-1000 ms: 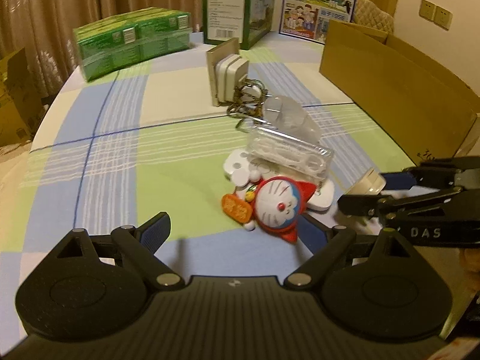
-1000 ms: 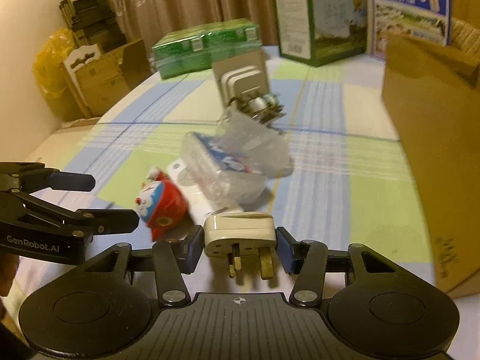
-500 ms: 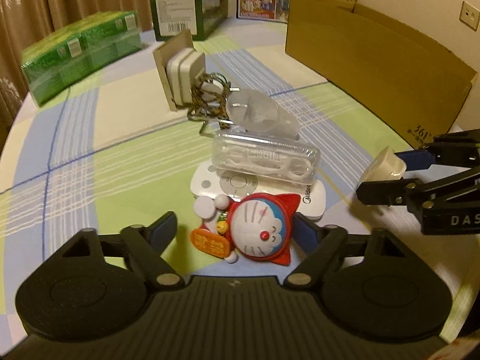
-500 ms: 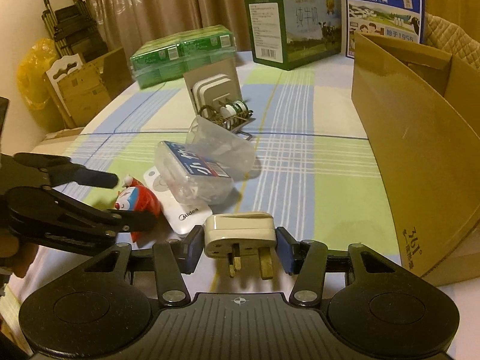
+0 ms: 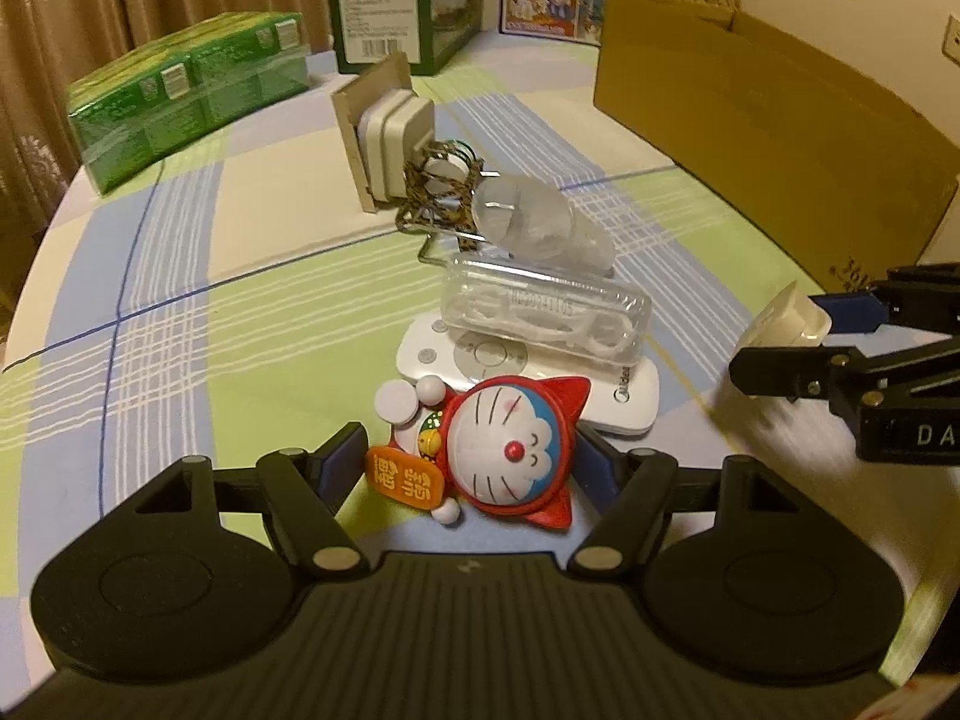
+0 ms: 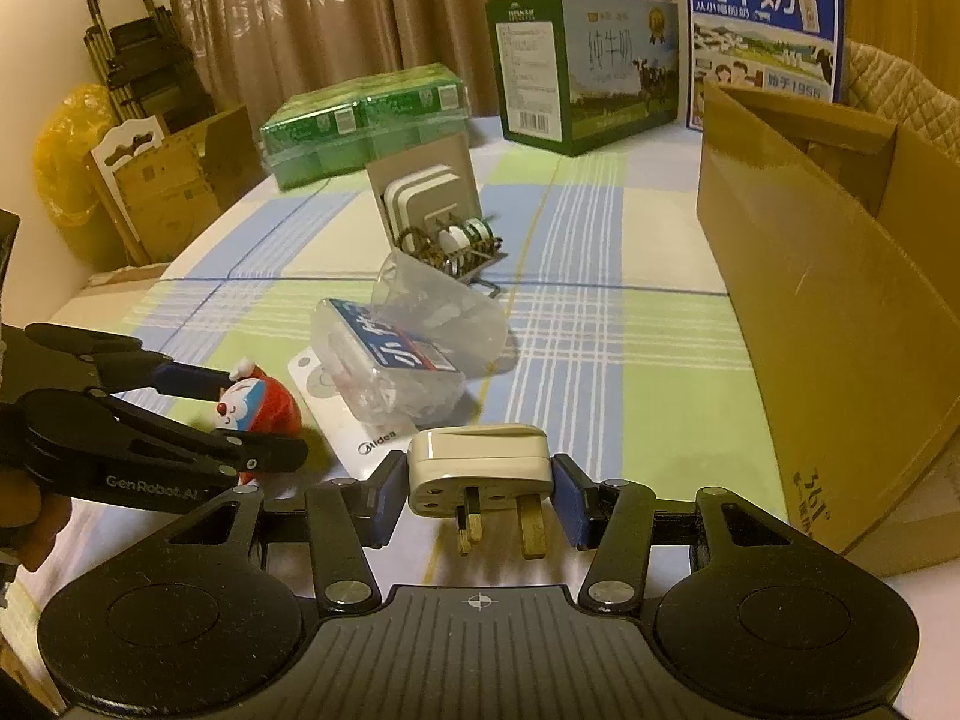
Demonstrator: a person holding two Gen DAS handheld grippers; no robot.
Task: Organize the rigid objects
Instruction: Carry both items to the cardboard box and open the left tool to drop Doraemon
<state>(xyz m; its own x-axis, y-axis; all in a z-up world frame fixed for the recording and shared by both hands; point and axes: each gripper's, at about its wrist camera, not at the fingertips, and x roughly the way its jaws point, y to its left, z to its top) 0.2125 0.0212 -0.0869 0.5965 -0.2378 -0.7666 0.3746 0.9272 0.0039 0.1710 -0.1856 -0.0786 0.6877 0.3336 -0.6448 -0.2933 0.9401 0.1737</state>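
A red and white Doraemon toy (image 5: 510, 444) (image 6: 258, 405) with an orange plaque lies on the checked tablecloth. My left gripper (image 5: 468, 456) (image 6: 261, 418) straddles it, and its jaws are closing with both pads against the toy's sides. My right gripper (image 6: 477, 480) (image 5: 780, 336) is shut on a white three-pin plug (image 6: 477, 456) (image 5: 792, 315), held above the cloth to the right of the toy. Just behind the toy is a white remote (image 5: 624, 402), with a clear plastic case (image 5: 540, 312) resting on it.
A crumpled clear bag (image 5: 540, 222), a coiled cord (image 5: 441, 186) and a white adapter on card (image 5: 390, 132) sit further back. An open cardboard box (image 6: 810, 276) stands at the right. Green packs (image 5: 180, 96) and milk cartons (image 6: 576, 60) line the far edge.
My left gripper has come forward over the toy and its jaws have narrowed onto it. The right gripper has kept the plug and hardly moved.
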